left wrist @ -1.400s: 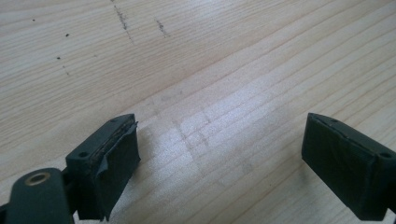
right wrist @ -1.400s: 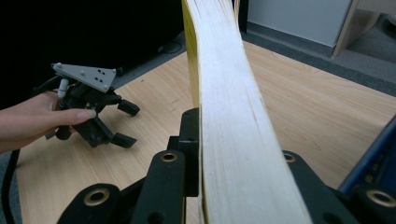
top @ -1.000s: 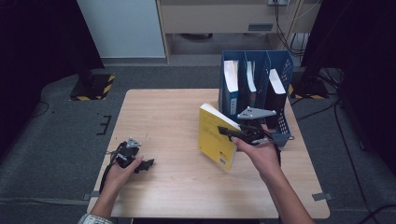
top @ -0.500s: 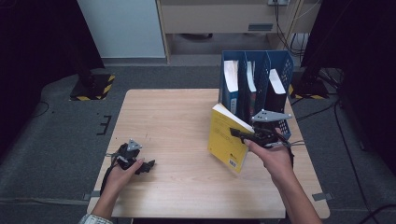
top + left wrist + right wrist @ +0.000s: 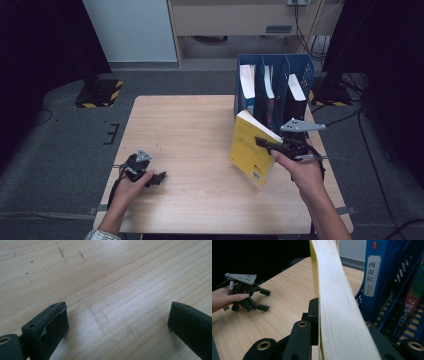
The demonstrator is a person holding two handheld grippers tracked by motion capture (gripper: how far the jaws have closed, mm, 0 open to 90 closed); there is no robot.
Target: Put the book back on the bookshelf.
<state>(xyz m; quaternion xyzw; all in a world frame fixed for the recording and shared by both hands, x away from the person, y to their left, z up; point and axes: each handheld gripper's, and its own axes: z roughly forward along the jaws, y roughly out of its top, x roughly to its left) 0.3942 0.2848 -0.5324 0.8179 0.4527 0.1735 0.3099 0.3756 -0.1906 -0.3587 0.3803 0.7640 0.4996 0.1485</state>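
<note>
The right tool [image 5: 267,145] is clamped on a yellow-covered book [image 5: 250,150], its jaws closed across the thickness of the page block; in the right gripper view the pale page edges [image 5: 337,315] run straight up between the two black jaws. The book hangs clear of the surface [image 5: 195,135], tilted, with its lower corner toward the person and its upper end leaning toward the blue file rack [image 5: 274,67] just behind it.

That rack stands at the far right edge of the surface and is divided into upright compartments. Books already stand in them: a blue spine with white characters [image 5: 374,275] shows close beside the held book in the right gripper view, and white page tops show in three slots from above. As I judge it, the pick-up is done and the carry toward the rack is nearly over; what is left is to line the book up with a slot that has room, lower it in upright, and let go. Which compartment has space for it I cannot tell from here.

The left tool [image 5: 150,176] rests low on the near left part of the surface, well apart from the book. Its jaws stand wide apart with nothing but bare wood between them [image 5: 112,315], so it takes no part in this step.
</note>
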